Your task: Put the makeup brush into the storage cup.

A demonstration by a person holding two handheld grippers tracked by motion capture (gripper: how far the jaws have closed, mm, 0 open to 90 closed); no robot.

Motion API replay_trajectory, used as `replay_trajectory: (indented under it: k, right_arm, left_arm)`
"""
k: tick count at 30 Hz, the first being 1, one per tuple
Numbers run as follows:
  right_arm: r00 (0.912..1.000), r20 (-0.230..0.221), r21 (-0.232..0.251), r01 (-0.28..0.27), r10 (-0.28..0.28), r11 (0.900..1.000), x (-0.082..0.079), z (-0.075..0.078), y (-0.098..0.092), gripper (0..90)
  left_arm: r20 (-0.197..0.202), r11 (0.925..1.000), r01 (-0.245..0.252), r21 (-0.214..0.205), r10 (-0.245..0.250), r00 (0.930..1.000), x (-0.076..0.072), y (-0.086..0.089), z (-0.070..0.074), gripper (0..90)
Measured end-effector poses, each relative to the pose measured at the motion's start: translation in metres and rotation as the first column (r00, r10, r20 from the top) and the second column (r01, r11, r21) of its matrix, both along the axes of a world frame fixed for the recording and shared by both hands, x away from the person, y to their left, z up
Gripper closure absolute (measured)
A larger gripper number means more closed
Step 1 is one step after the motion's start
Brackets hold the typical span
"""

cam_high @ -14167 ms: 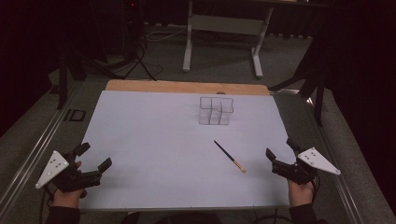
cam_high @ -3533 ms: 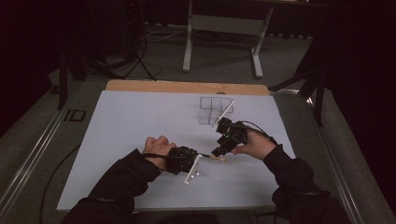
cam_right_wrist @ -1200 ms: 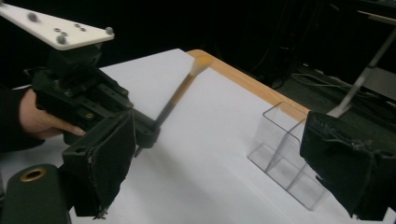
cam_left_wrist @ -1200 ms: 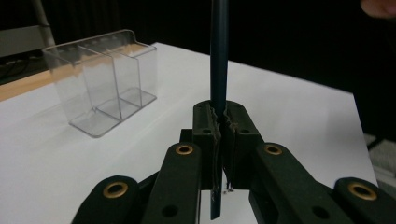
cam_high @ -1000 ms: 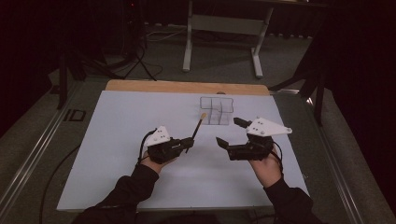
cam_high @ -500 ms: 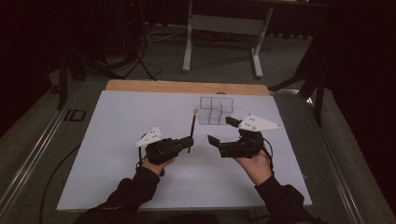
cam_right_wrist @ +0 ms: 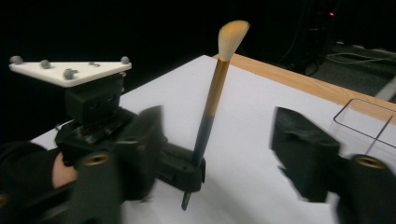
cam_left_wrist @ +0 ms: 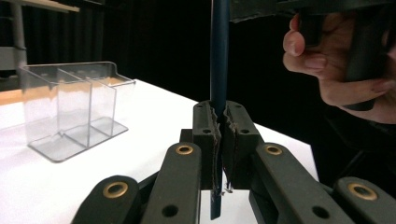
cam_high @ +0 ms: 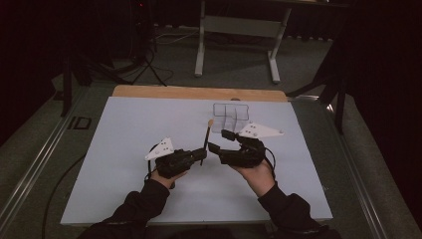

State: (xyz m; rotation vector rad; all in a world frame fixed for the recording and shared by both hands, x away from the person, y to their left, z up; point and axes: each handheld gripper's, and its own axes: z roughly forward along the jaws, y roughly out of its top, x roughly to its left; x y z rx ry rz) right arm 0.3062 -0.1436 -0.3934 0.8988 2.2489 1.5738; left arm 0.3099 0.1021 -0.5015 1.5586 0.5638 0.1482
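You had the left gripper (cam_high: 201,155) pinched tight on the brush (cam_high: 206,139), low on its dark handle, bristles pointing to twelve o'clock above the white table (cam_high: 124,129). Your right gripper (cam_high: 216,141) sat just beside it at three o'clock, jaws apart and just closing, brush untouched. The clear organizer (cam_high: 231,117) stood at one o'clock

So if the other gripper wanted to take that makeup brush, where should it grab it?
Probably the bare handle between the bristles and the left gripper, coming from the side. The makeup brush stands nearly upright, bristles up, its dark lower handle clamped, so the gold middle stretch is free and slim enough for the right gripper.
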Motion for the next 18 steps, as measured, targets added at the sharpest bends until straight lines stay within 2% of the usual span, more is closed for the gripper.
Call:
replay_trajectory:
  k: [6,11,13,18]
  right_arm:
    - [0.9992,-0.03,0.024,0.028,-0.027,0.9993,0.006,0.003,0.008,56.9]
    - [0.9979,-0.048,0.023,0.043,-0.042,0.9988,0.01,0.004,0.012,63.2]
    - [0.9975,-0.047,0.018,0.053,-0.052,0.9984,0.011,0.004,0.015,71.3]
    - [0.9975,-0.042,-0.007,0.056,-0.056,0.9984,0.012,0.003,0.018,80.9]
  left_arm:
    - [-0.002,1.0,0.008,-0.002,-0.008,1.0,0.0,0.0,-0.001,84.7]
    - [-0.002,0.9999,0.006,0.01,-0.006,1.0,0.0,-0.002,0.0,84.7]
    - [-0.006,0.9998,0.014,0.014,-0.014,0.9999,0.0,-0.002,0.0,84.7]
    - [-0.016,0.9991,0.027,0.032,-0.027,0.9995,0.001,-0.004,-0.001,84.7]
